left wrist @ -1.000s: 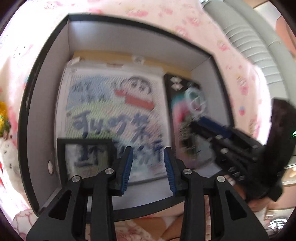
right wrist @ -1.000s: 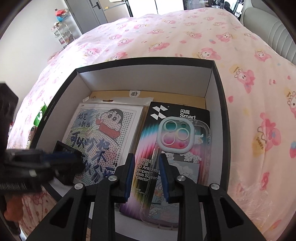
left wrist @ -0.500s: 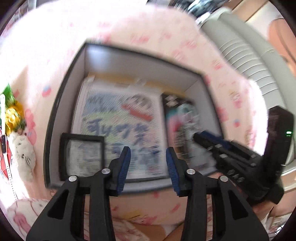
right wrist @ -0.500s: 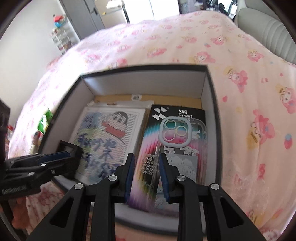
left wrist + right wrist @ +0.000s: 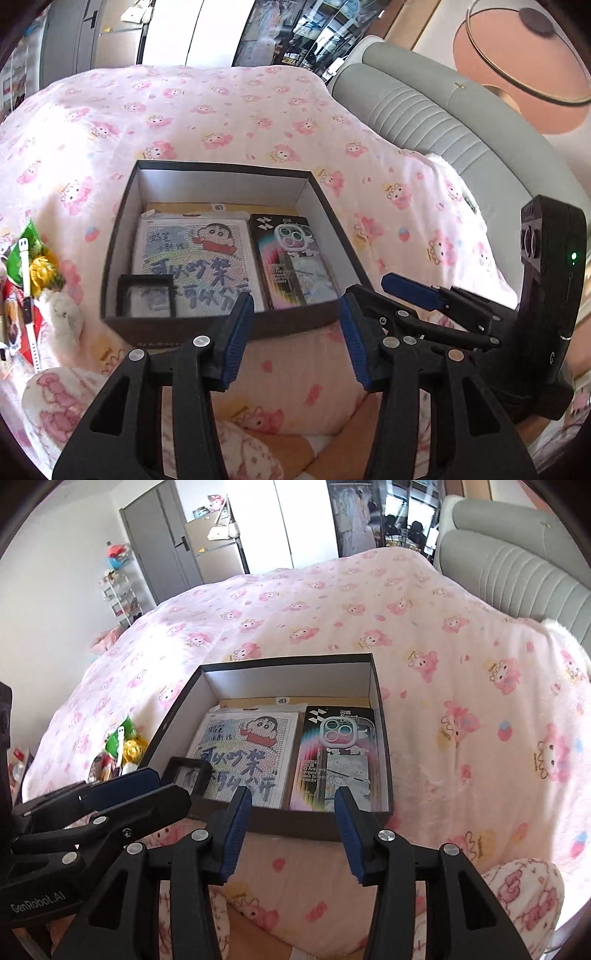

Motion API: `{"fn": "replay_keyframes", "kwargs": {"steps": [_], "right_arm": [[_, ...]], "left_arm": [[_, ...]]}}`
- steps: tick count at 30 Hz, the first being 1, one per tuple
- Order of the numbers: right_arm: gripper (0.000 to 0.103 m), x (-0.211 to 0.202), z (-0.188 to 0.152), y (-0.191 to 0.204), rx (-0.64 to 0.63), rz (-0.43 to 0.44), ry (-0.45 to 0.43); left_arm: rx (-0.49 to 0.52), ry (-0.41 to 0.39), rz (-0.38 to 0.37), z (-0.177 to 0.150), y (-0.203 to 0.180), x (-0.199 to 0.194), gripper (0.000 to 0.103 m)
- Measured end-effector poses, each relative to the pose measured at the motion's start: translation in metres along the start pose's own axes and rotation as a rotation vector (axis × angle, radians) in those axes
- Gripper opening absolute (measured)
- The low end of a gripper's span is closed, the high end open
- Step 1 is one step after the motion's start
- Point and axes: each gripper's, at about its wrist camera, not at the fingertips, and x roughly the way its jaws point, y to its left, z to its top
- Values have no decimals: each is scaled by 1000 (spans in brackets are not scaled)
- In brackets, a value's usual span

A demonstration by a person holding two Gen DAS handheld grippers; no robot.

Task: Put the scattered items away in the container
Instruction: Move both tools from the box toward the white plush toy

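Observation:
A black open box [image 5: 122,206] [image 5: 381,701] sits on the pink bed cover. It holds a cartoon picture sheet [image 5: 192,254] [image 5: 243,753], a clear phone case on a black screen-protector pack [image 5: 295,258] [image 5: 340,749], and a small black frame [image 5: 146,295] [image 5: 186,773] in the near left corner. My left gripper [image 5: 297,325] is open and empty, above the near box wall. My right gripper [image 5: 293,812] is open and empty, also at the near wall. Each gripper shows in the other's view.
Loose items lie left of the box: a green packet and yellow thing [image 5: 35,258] [image 5: 123,744], a white plush [image 5: 62,314]. A grey padded headboard [image 5: 424,110] [image 5: 517,576] stands at the right. A folded pink cloth [image 5: 521,897] lies near right.
Both grippers have pulled back and up out of the box, and both have opened wider. The phone case stays in the box.

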Motion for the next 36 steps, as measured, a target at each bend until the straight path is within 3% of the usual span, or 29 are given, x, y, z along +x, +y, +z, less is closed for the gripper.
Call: {"fn": "replay_keyframes", "kwargs": {"steps": [9,14,23,28,31,36], "right_arm": [[42,4,-12,50,-100,54,37],[42,20,-11,95,-176,151,79],[42,73,-1,177,-276,344,202],[42,113,2,208,-313,311,271],[42,137,-2,226,-338,326,343],[44,173,6,253,-387,305,413]], "left_arm": [[-51,-1,62,-16,34,-29,47],[-121,-27,103,-27,74,-48,47],[-333,-70,181,-49,166,-71,49],[-517,-41,236,-66,238,-63,49],[-606,-21,220,-79,273,-54,49],[-691,-12,84,-81,313,-34,49]]}}
